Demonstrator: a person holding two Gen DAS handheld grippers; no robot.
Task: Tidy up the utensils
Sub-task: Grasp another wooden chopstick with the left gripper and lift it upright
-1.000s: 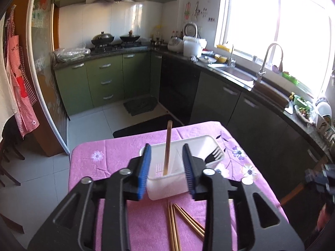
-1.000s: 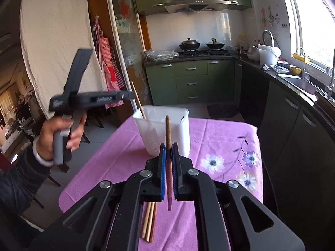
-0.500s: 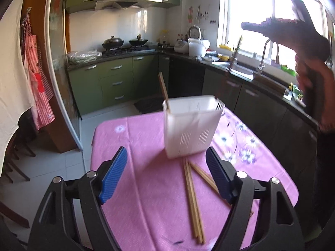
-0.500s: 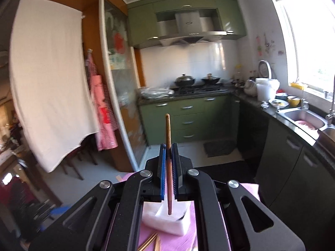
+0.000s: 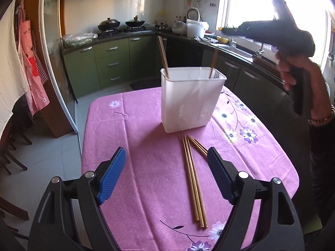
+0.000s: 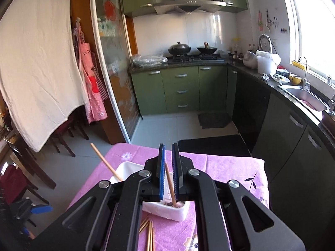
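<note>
A white plastic utensil holder stands on the pink tablecloth; it also shows below the right gripper. One chopstick leans in its left corner. A second chopstick stands in its right side, loose between the right gripper's slightly parted jaws. My right gripper hovers above the holder, seen from outside as a black tool. My left gripper is wide open and empty, low over the table. Several chopsticks lie on the cloth before the holder.
Green kitchen cabinets and a counter with a sink run along the back and right. A white cloth and aprons hang on the left. Dark chairs stand left of the table.
My right gripper lowered its chopstick into the holder and its jaws parted a little, releasing it. My left gripper stayed wide open and pulled back slightly.
</note>
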